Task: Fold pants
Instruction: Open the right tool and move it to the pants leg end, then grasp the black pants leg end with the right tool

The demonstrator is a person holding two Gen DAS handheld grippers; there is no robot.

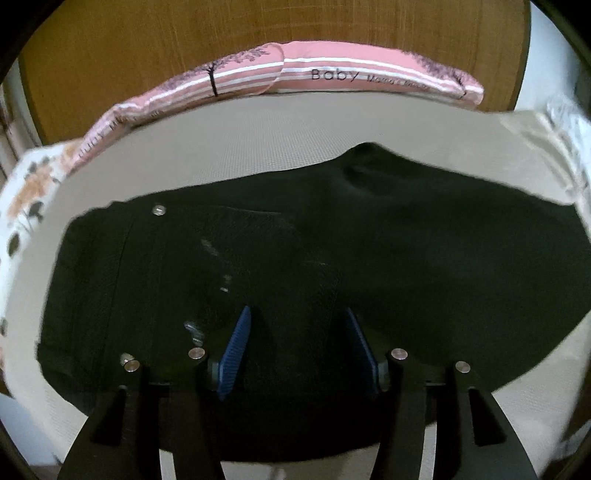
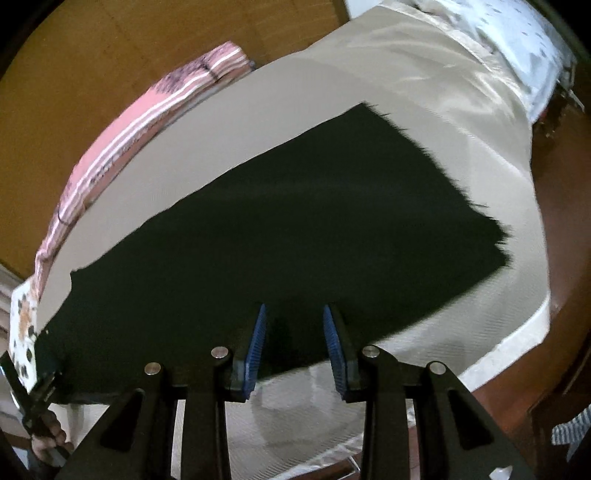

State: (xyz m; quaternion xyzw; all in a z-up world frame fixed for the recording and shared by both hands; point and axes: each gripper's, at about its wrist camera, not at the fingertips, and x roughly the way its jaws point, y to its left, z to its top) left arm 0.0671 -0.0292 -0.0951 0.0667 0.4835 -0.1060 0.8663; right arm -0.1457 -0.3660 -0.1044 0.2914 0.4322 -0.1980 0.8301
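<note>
- Left gripper (image 1: 295, 325): we see the jaws spread wide, blue pads (image 1: 236, 350) apart, hovering over the dark pants (image 1: 332, 240) at the waist end. Nothing clamped between the pads; whether the tips touch the cloth we can't tell.
- Right gripper (image 2: 294, 332): jaws parted about a third, pads (image 2: 258, 343) clear of each other, nothing gripped. It sits over the near edge of the pants (image 2: 277, 229), about mid-length.
- Pants: we have them lying flat, stretched lengthwise on the beige sheet (image 1: 240, 147) of the bed. Metal button (image 1: 159, 210) at the waist, to the left; frayed hem (image 2: 495, 236) at the far right.
- Right wrist view also catches the left gripper (image 2: 33, 398) low left, with a hand (image 2: 48, 439) on it, by the waist end.
- Beyond: pink striped cushion (image 1: 332, 72) printed "Baby" along the bed's far edge, against a wooden headboard (image 1: 184, 33). Floral pillow (image 1: 26, 184) at left.
</note>
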